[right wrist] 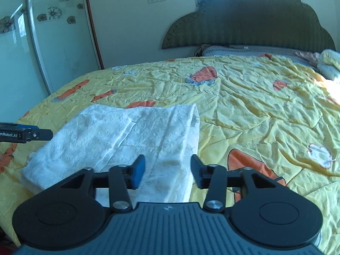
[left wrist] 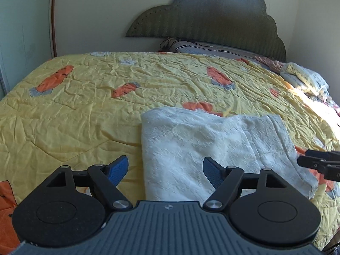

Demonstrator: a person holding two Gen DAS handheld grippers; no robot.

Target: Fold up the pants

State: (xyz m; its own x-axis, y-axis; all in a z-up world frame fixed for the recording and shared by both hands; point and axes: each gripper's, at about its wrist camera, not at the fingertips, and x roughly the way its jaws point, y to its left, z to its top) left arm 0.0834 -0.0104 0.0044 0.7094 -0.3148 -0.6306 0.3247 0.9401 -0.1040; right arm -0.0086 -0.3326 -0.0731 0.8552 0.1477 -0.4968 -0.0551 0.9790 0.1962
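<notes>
On my far left I see a glossy wardrobe door (right wrist: 53,42) with flower decals, smooth and curved by the lens. My left gripper (left wrist: 165,170) hangs with its ribbed blue pads spread wide, nothing between them but air above the near left edge of the pants (left wrist: 204,148). The pants are white, of a nubby embossed fabric, folded into a thick rough rectangle lying flat on the bed's quilt (left wrist: 85,116). The quilt is crinkled yellow cotton, stitched in panels, printed with orange carrots. My right gripper (right wrist: 167,171) also stands apart, pads clear of the cloth, over the near right part of the pants. Behind, a dark green scalloped headboard (left wrist: 212,21), padded and ribbed, leans on the wall. At the far right, a rumpled pale pillow (left wrist: 301,76) sits in sunlight.
</notes>
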